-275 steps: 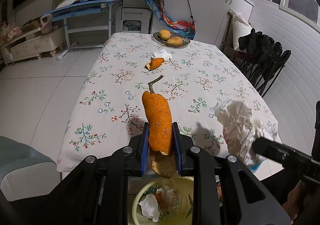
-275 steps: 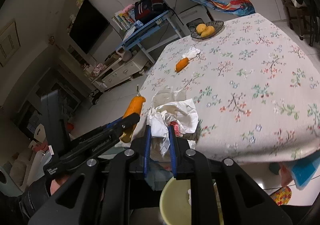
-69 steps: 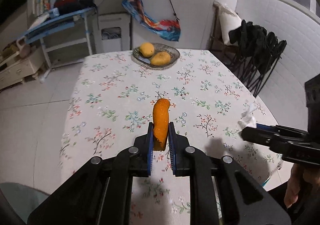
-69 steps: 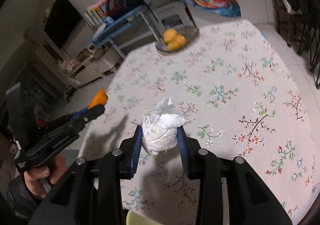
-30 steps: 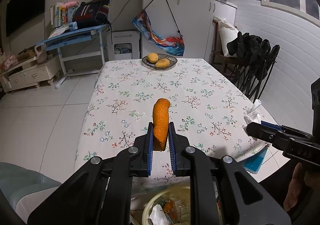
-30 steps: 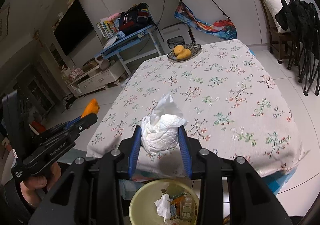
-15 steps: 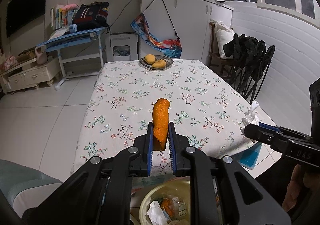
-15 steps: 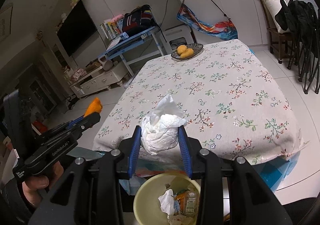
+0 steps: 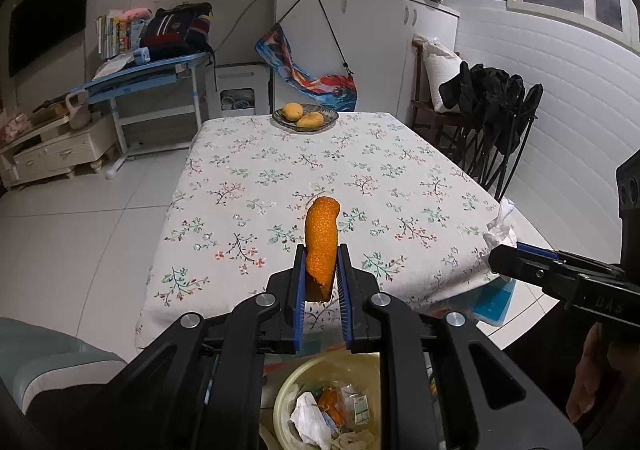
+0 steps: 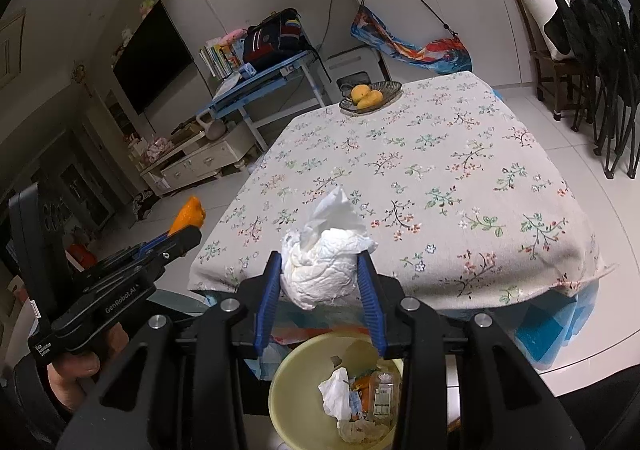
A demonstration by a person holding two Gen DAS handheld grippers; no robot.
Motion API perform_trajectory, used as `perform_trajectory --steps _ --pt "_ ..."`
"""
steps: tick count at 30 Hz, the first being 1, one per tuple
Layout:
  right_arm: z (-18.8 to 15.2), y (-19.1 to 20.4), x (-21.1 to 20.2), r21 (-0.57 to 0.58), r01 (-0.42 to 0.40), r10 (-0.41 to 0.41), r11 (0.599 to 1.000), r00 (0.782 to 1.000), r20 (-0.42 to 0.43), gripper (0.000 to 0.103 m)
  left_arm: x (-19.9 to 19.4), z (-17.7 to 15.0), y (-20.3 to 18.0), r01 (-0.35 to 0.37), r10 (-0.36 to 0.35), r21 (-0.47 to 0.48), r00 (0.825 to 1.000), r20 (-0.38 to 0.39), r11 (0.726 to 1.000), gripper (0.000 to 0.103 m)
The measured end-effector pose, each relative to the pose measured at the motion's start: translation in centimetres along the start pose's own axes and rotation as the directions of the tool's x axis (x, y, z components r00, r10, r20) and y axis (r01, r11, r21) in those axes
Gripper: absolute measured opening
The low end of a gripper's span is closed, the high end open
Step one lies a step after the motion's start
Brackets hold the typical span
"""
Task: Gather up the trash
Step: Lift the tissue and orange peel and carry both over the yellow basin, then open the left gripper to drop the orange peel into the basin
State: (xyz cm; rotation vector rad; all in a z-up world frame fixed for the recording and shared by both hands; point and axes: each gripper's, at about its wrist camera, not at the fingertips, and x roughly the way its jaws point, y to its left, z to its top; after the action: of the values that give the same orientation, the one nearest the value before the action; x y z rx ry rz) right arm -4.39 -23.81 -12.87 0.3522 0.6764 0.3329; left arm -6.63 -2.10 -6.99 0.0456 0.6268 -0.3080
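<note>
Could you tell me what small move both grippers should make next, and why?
Probably open both. The left gripper holds the orange peel and the right gripper holds the tissue, each roughly above the yellow bin that already has trash in it, so both should drop in.

A fruit bowl (image 9: 306,118) sits at the table's (image 9: 400,170) far end; a trash bin (image 10: 288,378) stands on the floor before its near edge
</note>
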Motion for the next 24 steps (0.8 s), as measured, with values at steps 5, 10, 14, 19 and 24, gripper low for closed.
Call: perform_trajectory --steps 5,10,14,19,24 --pt "-0.6 0.1 -0.2 0.001 -0.004 0.004 1.000 1.000 -0.011 0.039 -0.2 -0.7 -0.2 0.000 0.000 0.006 1.000 -0.006 1.000 0.014" --pt "-1.0 0.2 -0.3 0.000 -0.012 0.012 1.000 1.000 -0.022 0.039 -0.3 -1.3 -0.2 0.005 -0.005 0.013 1.000 -0.017 1.000 0.014" --pt "-1.2 0.6 -0.1 -0.005 -0.019 0.018 1.000 0.999 -0.035 0.040 -0.3 -1.9 -0.6 0.014 -0.013 0.027 0.999 -0.030 1.000 0.014" --pt "-2.0 0.9 0.0 -0.010 -0.025 0.024 1.000 0.998 -0.055 0.040 -0.5 -2.7 -1.1 0.024 -0.022 0.049 0.999 -0.043 0.999 0.014" --pt "-2.4 1.1 -0.1 -0.010 -0.028 0.027 1.000 0.998 -0.064 0.040 -0.5 -3.4 -1.5 0.032 -0.028 0.063 0.998 -0.058 0.998 0.014"
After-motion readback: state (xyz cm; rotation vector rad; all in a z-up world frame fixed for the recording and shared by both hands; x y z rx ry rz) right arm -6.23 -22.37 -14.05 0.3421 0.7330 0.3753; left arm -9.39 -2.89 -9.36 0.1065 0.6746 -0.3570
